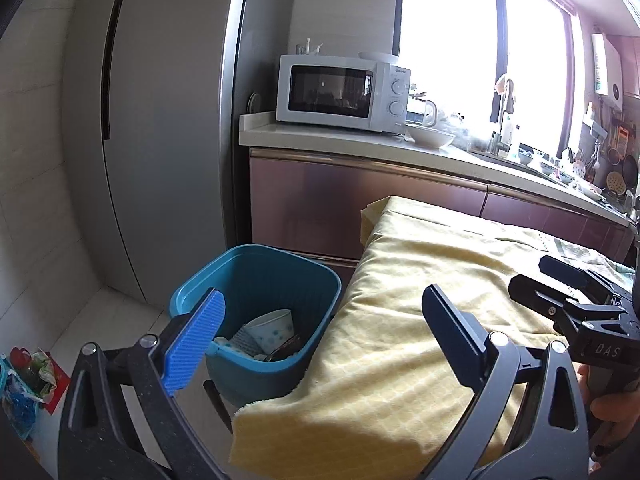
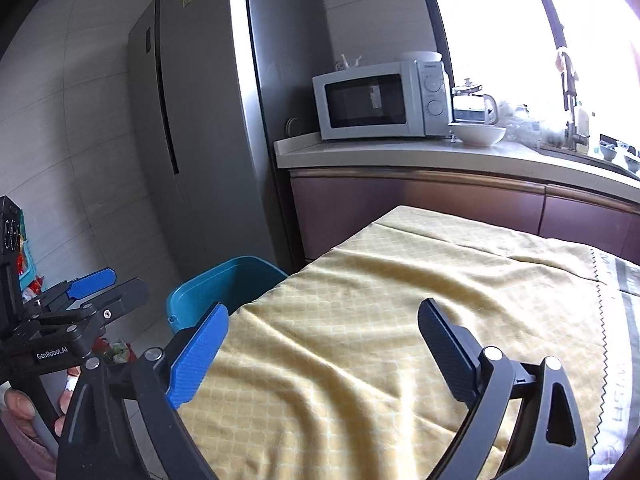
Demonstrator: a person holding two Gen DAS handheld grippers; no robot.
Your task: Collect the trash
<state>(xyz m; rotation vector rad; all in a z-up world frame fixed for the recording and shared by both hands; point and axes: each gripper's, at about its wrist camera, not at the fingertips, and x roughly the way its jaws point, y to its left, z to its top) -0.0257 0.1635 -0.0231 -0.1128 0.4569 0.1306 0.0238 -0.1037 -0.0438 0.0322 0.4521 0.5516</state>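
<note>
Looking left, only that view shows one cup (image 1: 272, 326) inside the bin (image 1: 256, 280); both grippers (image 1: 320, 320) (image 2: 322, 334) gape empty.

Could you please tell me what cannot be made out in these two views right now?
- Blue bin contents: left wrist view, partly hidden by the left claw; right wrist view, hidden by its wall.
- Floor clutter: cut off by the edge.
- Sink items: too small, washed out by window glare.
</note>
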